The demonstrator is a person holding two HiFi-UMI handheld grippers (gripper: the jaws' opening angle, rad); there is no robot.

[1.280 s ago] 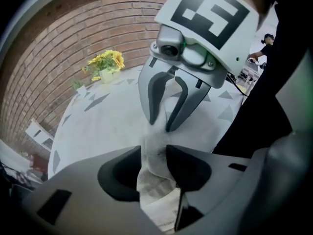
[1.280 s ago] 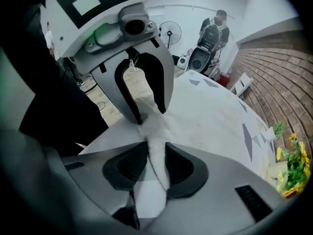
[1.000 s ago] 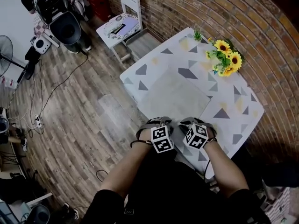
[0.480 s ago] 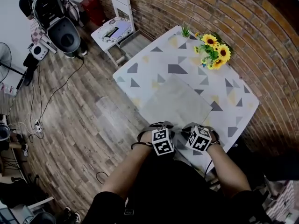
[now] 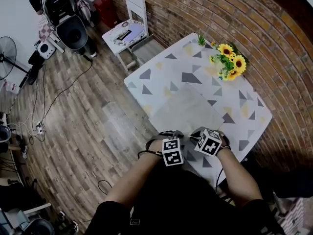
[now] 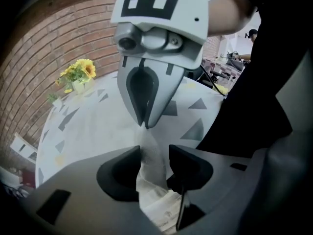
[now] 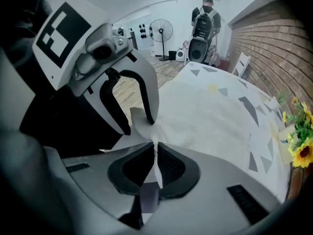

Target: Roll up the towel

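On the tabletop (image 5: 161, 72), on the side away from the sunflowers (image 5: 230, 65), the pale towel (image 5: 186, 112) is spread flat, its far hem lifted. That hem is pinched tight in the right claw (image 7: 155, 153). The left claw (image 6: 154, 153) has just been opening, and a fold of cloth is seen between its parted jaws.

Table (image 5: 157, 76) with a triangle-patterned top, sunflowers (image 5: 231, 62) near its far edge, white chair (image 5: 131, 28) just beyond, brick wall (image 5: 244, 18), wooden floor (image 5: 73, 116), standing fan (image 5: 6, 65)
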